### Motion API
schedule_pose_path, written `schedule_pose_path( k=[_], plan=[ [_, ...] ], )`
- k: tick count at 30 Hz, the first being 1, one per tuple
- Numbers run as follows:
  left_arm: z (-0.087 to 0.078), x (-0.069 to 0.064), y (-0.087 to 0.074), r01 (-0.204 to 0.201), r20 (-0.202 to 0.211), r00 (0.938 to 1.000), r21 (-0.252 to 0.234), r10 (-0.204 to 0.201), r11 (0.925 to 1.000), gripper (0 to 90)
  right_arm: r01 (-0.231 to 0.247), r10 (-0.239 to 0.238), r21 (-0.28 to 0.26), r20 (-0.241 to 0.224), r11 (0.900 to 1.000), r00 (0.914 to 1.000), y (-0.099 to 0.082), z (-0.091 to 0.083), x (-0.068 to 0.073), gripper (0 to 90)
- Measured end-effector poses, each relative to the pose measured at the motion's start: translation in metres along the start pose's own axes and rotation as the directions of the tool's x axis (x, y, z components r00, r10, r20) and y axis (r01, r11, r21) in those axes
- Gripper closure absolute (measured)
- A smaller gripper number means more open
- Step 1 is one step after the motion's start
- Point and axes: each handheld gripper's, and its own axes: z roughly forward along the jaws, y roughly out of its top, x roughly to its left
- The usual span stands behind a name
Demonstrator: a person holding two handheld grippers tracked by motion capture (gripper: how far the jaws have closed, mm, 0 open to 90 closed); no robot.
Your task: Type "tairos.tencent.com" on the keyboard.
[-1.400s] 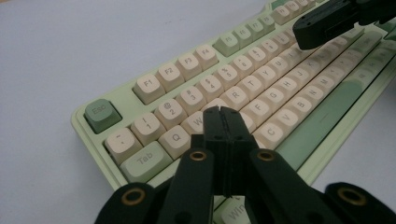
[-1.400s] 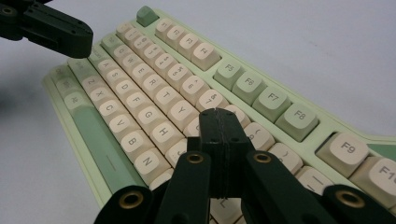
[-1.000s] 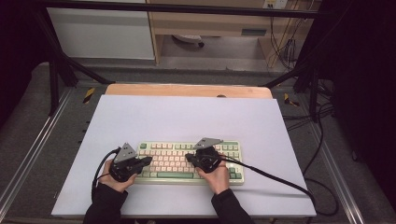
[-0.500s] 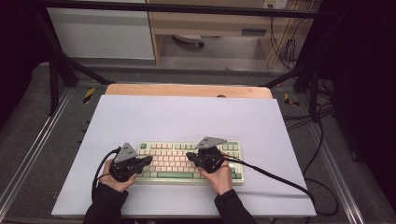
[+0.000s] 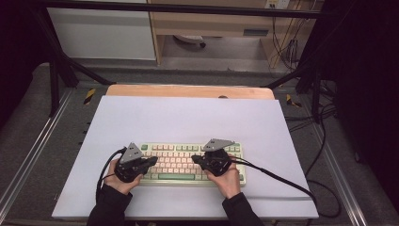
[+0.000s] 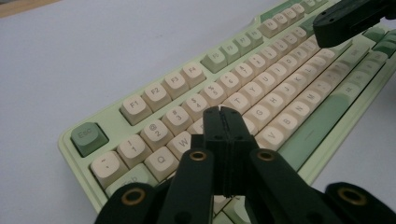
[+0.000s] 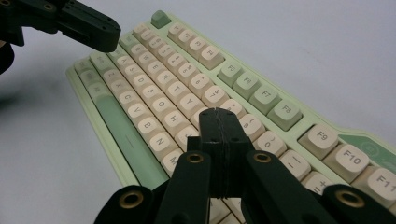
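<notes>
Left gripper view shows the left gripper [image 6: 222,114] with jaws pressed together, empty, over the keyboard [image 6: 261,84] near W and E. The right gripper [image 7: 219,114] is likewise closed, perhaps just clear of the keys, on a white mat [image 5: 188,117].

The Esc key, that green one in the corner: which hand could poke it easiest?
Probably the left. The left gripper, jaws shut, hovers over the Q-W keys, near the Esc key. The right gripper sits far across the keyboard.
</notes>
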Motion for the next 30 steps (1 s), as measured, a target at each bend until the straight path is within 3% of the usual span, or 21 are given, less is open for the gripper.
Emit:
schedule_pose_path(
  k=[18,30],
  plan=[
    [0.019,-0.002,0.014,-0.001,-0.005,1.0,0.025,0.001,0.9997,90.0,-0.002,0.003,0.012,-0.003,0.9999,1.0,-0.008,-0.01,-0.003,90.0],
    [0.034,-0.001,0.012,0.009,-0.007,0.9999,0.048,-0.009,0.9988,90.0,-0.003,0.003,0.007,-0.014,1.0,0.9999,-0.009,-0.012,-0.002,90.0]
  ],
)
